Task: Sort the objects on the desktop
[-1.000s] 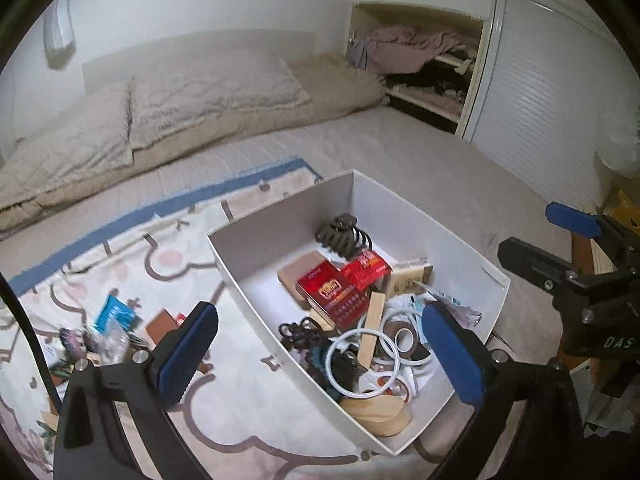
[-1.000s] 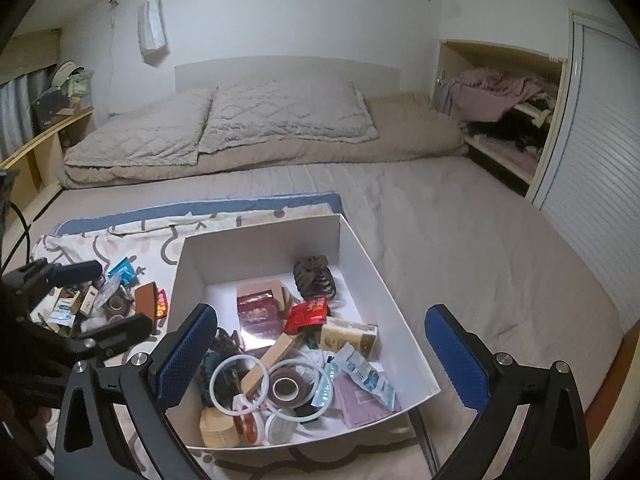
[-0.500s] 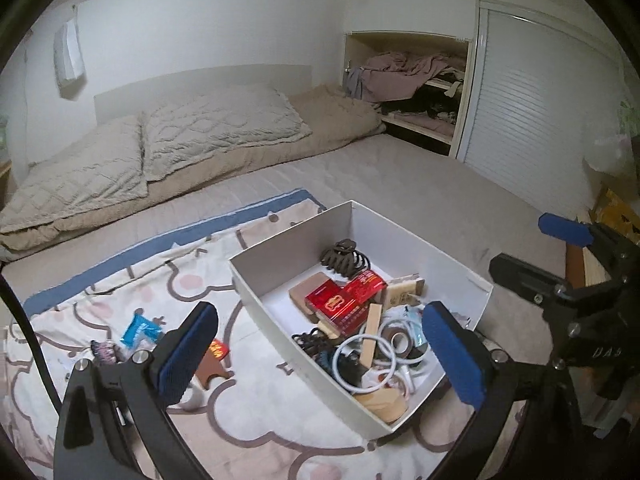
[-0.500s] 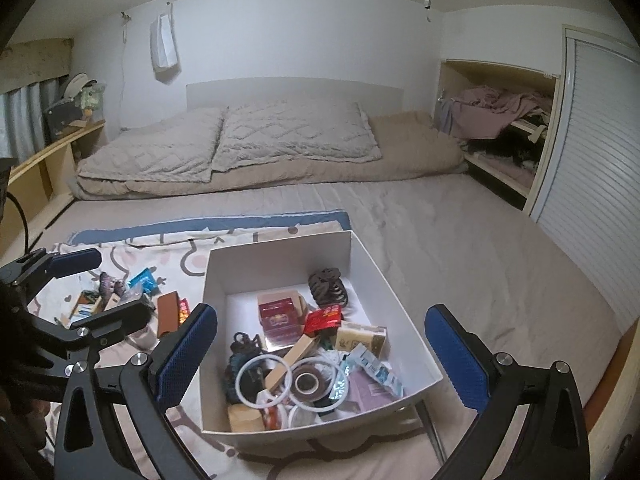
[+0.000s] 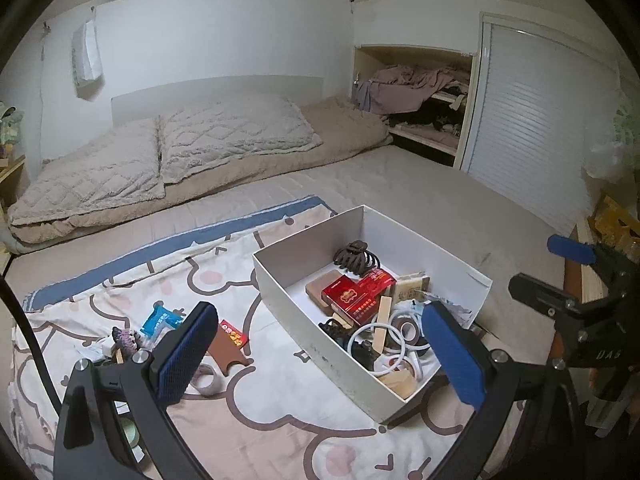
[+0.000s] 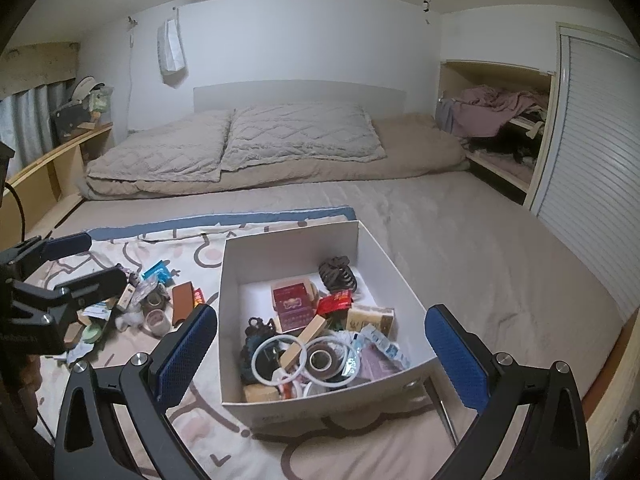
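— Where is everything?

— A white box (image 6: 320, 404) sits on the patterned sheet (image 5: 248, 412) on the bed (image 6: 460, 240), holding a red packet (image 5: 352, 296), a hair claw (image 5: 356, 260), white rings (image 6: 276, 356) and tape. More clutter (image 6: 140, 304) lies on the sheet to its left.

— And the tools?

— The left gripper (image 5: 320, 352) and the right gripper (image 6: 320, 356) both hang above, jaws wide apart, holding nothing.

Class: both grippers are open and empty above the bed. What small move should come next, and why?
Probably lower the left gripper toward the loose pile on the sheet. The box already holds many items, the pile lies outside it on the left, and the right gripper hangs over the box.
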Demonstrator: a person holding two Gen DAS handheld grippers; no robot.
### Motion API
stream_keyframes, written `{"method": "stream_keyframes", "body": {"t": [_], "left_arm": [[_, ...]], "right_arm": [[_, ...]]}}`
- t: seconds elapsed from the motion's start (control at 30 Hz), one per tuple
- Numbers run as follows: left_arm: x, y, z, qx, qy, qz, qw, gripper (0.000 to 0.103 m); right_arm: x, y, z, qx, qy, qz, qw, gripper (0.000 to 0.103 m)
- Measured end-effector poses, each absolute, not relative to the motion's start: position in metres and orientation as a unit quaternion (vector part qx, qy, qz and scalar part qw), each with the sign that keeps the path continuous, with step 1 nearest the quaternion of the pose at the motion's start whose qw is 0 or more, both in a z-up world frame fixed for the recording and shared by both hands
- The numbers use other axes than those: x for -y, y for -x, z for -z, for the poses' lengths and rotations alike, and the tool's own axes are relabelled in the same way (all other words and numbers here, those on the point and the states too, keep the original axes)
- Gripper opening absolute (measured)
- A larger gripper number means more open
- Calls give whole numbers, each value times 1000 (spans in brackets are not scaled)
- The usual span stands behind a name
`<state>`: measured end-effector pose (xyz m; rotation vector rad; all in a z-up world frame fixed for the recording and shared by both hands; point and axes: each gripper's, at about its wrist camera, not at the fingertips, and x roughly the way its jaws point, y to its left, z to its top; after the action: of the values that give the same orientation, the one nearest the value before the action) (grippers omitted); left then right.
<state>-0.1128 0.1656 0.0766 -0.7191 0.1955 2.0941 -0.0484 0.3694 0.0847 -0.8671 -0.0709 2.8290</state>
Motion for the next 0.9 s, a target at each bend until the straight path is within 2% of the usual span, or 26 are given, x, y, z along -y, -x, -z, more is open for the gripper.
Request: {"method": "stream_keyframes", "body": {"t": [0.9], "left_arm": [[-149, 89, -80, -95, 277, -844, 450, 103]], "right_arm": [[-365, 19, -85, 12, 276, -955, 110, 103]]}}
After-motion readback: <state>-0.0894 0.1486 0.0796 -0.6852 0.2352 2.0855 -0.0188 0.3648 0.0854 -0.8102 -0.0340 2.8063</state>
